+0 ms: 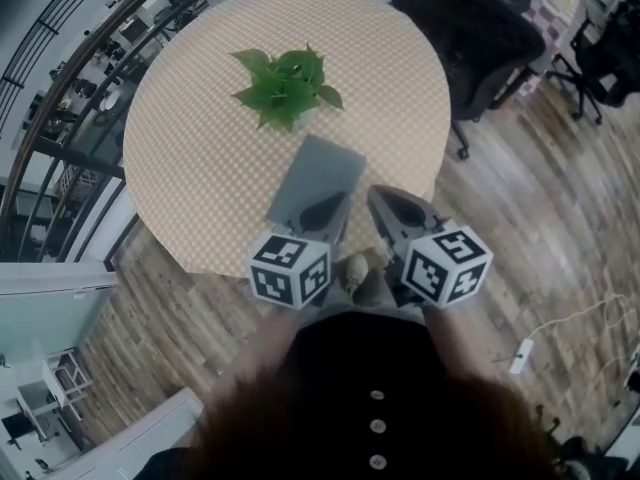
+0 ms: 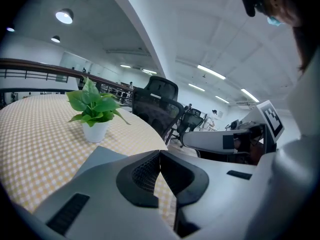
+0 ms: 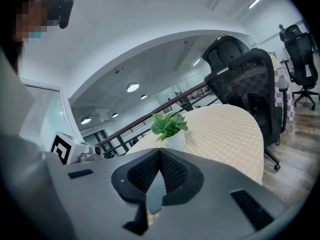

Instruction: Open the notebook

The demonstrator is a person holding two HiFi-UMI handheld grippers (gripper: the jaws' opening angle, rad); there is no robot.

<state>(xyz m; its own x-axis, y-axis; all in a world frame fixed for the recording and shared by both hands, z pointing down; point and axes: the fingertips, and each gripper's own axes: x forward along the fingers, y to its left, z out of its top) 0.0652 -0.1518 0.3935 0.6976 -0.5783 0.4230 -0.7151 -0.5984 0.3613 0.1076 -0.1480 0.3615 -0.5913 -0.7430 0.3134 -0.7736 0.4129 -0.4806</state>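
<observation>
**Two shut grippers near a closed notebook**

This is a big office with a wood floor (image 1: 540, 198) and black chairs (image 1: 480, 28). A round table (image 1: 190, 158) stands in the middle. It has a yellow checked cloth on it. A railing (image 1: 60, 98) runs past the far left side of the table.

A small green plant (image 1: 287, 86) in a white pot sits near the middle of the table. The notebook (image 1: 315, 173) is grey and flat. It lies closed on the table, between the plant and the edge nearest the person. It sits a bit slanted.

The person stands at the near edge of the table and holds a gripper in each hand. The left gripper (image 1: 325, 211) points toward the plant. From above, its tip is over the near end of the notebook. I cannot tell if it touches the cover. In its own view, its two jaws are pressed together and nothing is between them.

The right gripper (image 1: 385, 200) is just to the right of the notebook's near corner, over the table's edge. Its jaws are also together, with nothing in them.

The two grippers are close, side by side. Each has a cube with black and white squares on it.
</observation>
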